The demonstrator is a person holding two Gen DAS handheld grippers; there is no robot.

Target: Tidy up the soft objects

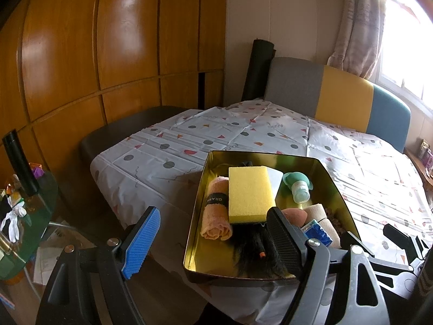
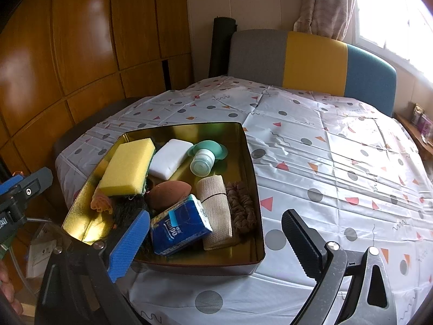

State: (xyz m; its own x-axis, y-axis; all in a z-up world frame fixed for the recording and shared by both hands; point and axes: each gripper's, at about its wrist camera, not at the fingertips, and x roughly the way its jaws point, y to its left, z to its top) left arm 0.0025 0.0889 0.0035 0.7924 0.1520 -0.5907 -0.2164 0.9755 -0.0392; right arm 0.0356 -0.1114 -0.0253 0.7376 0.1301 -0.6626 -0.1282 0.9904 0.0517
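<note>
Gold tin [image 2: 251,162] holds a yellow sponge [image 2: 127,166] and a rolled peach towel [image 1: 215,211] whose black band reads "GRAR". Left gripper [image 1: 213,243] and right gripper [image 2: 216,243] both gape wide, empty.

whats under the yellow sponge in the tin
The yellow sponge rests on the rolled peach towel and a black furry item, with the brown egg-shaped sponge beside it. Whatever lies beneath its middle is covered.

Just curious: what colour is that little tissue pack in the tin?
Blue, with white lettering; the tissue pack shows best in the right wrist view.
</note>
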